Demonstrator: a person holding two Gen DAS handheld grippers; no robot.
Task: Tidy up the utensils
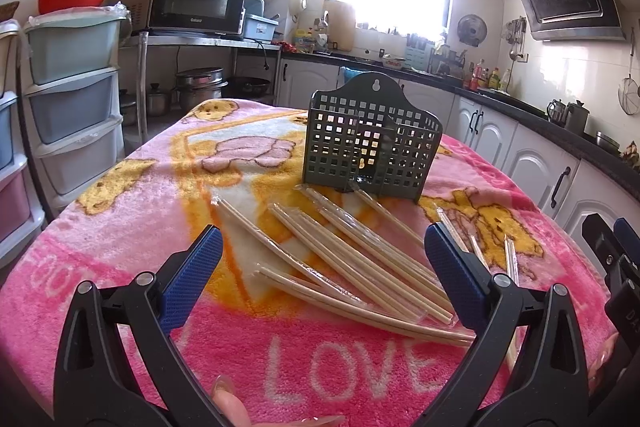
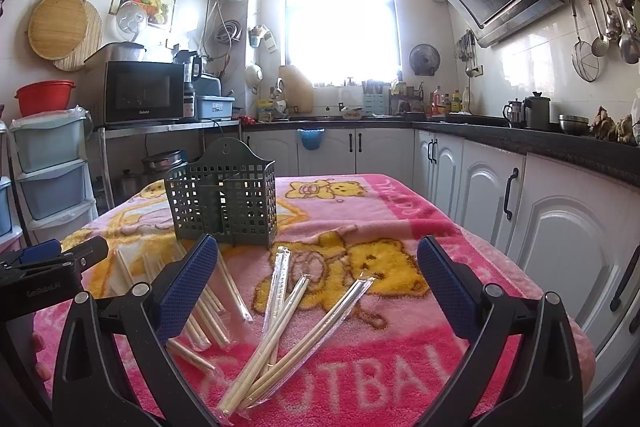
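Both grippers are hovering over the bench's near edge with jaws wide apart, holding nothing: left gripper [image 1: 323,267], right gripper [image 2: 318,273]. One dark green perforated plastic utensil caddy [image 1: 370,143] is standing empty mid-bench on the pink fleece cartoon blanket [image 1: 132,227]; roughly ten clear-sleeved pairs of pale wooden chopsticks [image 1: 360,263] are lying loose between it and the near edge, exact count unclear from overlap. Risks: slick sleeves slipping from the pads, crossed pairs dragging neighbours, the light caddy tipping on soft fleece.
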